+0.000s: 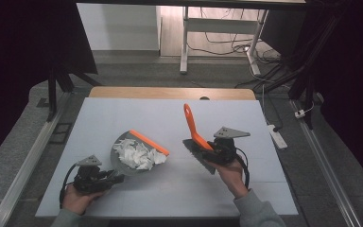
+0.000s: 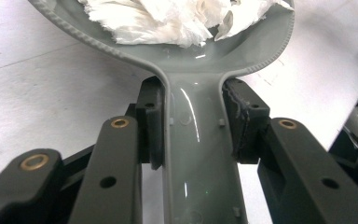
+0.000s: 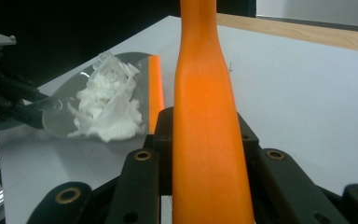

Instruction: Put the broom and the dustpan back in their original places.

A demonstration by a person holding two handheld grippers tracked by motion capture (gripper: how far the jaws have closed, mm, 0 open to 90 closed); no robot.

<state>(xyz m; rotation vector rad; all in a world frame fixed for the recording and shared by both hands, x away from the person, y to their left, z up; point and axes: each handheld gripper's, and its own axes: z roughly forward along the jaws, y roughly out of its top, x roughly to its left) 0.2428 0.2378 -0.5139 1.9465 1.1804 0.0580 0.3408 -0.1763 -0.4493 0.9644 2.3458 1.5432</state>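
A grey dustpan (image 1: 117,161) with an orange front lip (image 1: 150,143) lies on the white table, and a heap of crumpled white paper (image 1: 137,155) sits in it. My left gripper (image 1: 116,178) is shut on the dustpan's handle (image 2: 193,154), with the pads (image 2: 151,126) pressed on both of its sides. To the right, my right gripper (image 1: 205,150) is shut on a brush with an orange handle (image 1: 191,125) that points up and away. The brush's grey bristle head (image 1: 199,156) is low beside the hand. In the right gripper view the handle (image 3: 207,116) runs between the jaws, with the dustpan (image 3: 60,116) and paper (image 3: 107,107) to the left.
The white table sheet (image 1: 123,118) has a wooden strip (image 1: 170,92) along its far edge. Dark frame posts (image 1: 52,94) stand at the left and right. A white desk leg (image 1: 184,42) and cables (image 1: 227,45) lie on the floor beyond.
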